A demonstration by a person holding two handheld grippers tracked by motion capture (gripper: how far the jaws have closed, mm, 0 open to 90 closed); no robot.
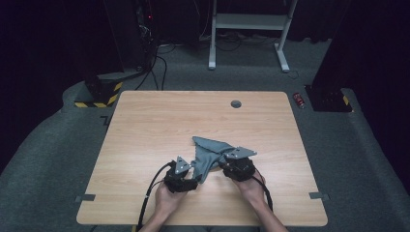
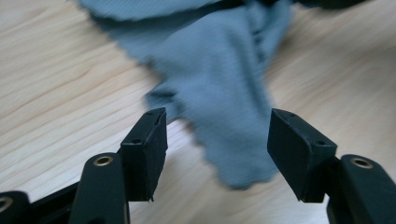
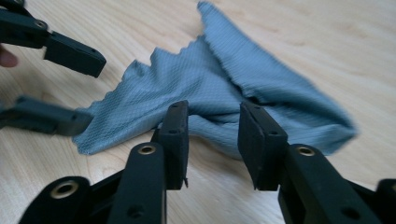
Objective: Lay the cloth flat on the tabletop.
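Jaws of the left hand-held gripper (image 2: 217,154) stand spread wide, with a rounded corner of the grey cloth (image 2: 219,79) lying on the wood between them; neither pad presses on it. Right hand-held gripper (image 3: 212,140) has its jaws parted to a narrower gap, pads facing a bunched fold of the cloth (image 3: 219,88) just beyond the tips, not pinching it, as far as the right gripper view shows. That same view catches the left gripper's two black jaws (image 3: 74,88) at upper left, set either side of the cloth's scalloped corner. From the high view, both tools sit close together near the front edge of the worktop (image 1: 145,125), roughly at its middle, each in a hand entering from below: left hand-held gripper (image 1: 191,180) at the cloth's near end, right hand-held gripper (image 1: 227,164) against its right side. Cloth (image 1: 209,150) is crumpled, running from between the two tools toward the worktop's centre, flat in part, ridged in part. Small round grommet (image 1: 236,104) sits near the far edge, well apart from the cloth. Black cable (image 1: 150,193) trails from the left tool over the front edge.
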